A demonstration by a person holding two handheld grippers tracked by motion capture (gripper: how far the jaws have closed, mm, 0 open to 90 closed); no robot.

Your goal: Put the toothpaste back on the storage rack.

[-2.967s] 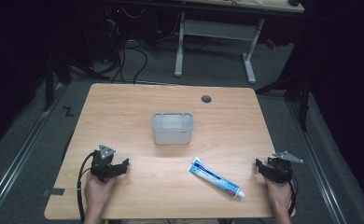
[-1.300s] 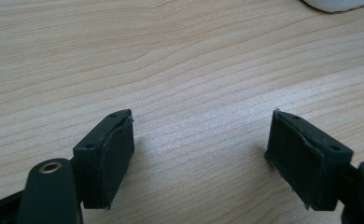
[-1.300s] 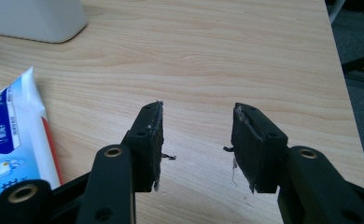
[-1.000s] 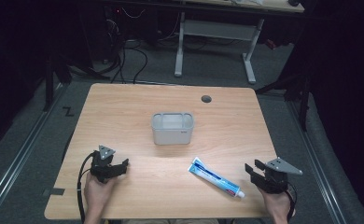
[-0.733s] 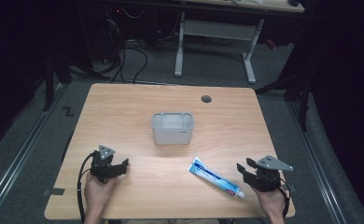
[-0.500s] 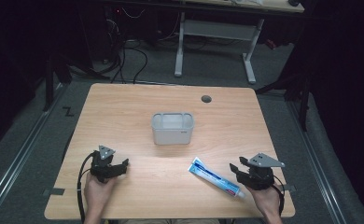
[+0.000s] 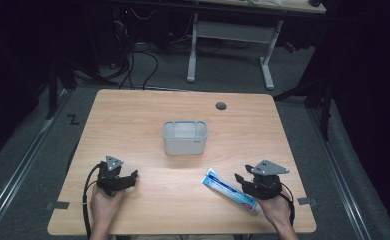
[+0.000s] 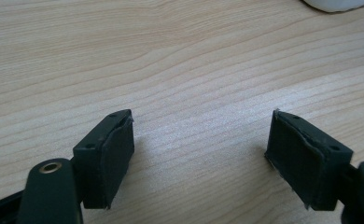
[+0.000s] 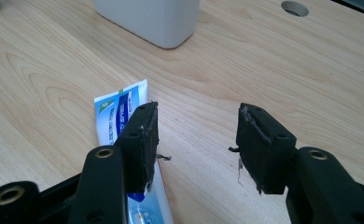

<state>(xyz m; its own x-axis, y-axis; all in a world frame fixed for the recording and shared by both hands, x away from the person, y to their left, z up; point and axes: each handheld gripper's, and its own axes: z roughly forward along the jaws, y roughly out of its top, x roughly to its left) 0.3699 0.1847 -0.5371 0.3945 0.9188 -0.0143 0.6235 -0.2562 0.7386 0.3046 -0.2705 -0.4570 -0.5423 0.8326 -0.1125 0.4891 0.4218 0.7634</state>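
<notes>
The toothpaste tube (image 7: 230, 189) looks light, soft and slick; grip mid-body. Right claw (image 7: 244, 181), just opening, empty at its 4 o'clock end; left claw (image 7: 128, 179) open

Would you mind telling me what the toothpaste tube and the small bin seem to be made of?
Toothpaste tube: likely soft plastic laminate, glossy, with printed blue-and-white graphics and a flat crimped end. Bin: probably translucent frosted plastic, matte, with rounded moulded corners.

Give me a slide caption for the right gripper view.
Right gripper open above the table, left finger over the toothpaste tube, white bin beyond.
</notes>
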